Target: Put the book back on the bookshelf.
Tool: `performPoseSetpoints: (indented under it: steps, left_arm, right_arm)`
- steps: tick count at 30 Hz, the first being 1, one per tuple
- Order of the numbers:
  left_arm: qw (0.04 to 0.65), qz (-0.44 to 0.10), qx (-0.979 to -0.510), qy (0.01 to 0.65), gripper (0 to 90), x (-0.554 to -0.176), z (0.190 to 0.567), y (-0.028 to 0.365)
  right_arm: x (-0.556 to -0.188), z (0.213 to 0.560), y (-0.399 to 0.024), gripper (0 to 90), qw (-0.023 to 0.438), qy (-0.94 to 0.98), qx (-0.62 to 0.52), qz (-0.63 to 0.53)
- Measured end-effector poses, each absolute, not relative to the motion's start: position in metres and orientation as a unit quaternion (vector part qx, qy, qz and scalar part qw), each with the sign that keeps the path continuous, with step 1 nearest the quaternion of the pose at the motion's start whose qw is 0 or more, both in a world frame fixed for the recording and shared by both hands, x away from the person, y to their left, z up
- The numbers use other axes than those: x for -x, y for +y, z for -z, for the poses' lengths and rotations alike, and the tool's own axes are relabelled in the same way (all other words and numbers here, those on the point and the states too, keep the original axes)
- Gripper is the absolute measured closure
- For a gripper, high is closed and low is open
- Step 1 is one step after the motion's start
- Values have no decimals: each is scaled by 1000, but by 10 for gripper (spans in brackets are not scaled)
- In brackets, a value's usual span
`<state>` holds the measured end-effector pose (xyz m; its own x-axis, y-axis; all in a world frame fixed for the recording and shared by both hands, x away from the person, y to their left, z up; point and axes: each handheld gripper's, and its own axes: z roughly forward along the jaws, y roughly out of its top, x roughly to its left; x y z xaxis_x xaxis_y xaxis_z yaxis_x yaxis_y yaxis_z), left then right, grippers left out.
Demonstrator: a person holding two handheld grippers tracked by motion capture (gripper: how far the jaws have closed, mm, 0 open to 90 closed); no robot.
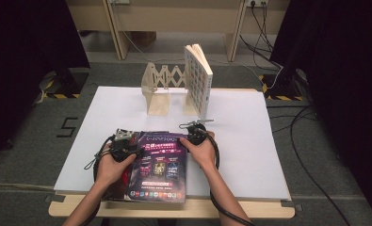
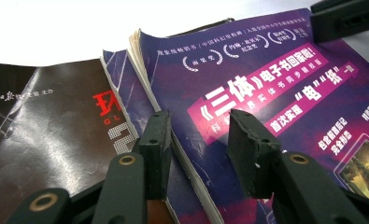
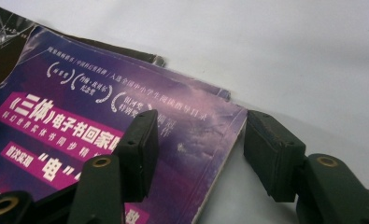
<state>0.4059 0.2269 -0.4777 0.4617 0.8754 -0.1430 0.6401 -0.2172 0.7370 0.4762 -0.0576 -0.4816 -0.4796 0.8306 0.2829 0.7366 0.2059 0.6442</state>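
Purple book (image 1: 160,165): glossy paper cover. Rack (image 1: 162,89): pale wood. Table sheet (image 1: 249,141): matt white.

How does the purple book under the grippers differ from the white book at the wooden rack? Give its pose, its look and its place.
Pose: the purple book lies flat on the white sheet; the white book stands upright against the wooden rack.
Look: the purple book has a dark purple cover with pink banners; the white book has a pale cover with a grid of small pictures.
Place: the purple book sits atop another dark book; the white book stands alone.
Both are paperbacks.
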Motion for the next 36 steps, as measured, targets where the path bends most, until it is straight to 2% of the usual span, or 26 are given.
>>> performPoseSetpoints:
  steps: [9,16,20,36]
  left_arm:
    - [380,-154,-768,492,583,-406,477,227]
    - [380,-148,-768,495,566,-404,477,227]
    - [382,-139,-767,496,566,-403,477,227]
    - [387,-148,-762,497,574,-400,479,226]
  right_arm:
    - [-486,483,-53,417,61,772,-512,-372]
    - [-488,484,-53,428,54,765,-516,-381]
    - [-483,483,-58,475,60,763,-516,-385]
    - [-481,482,-64,459,30,754,-538,-377]
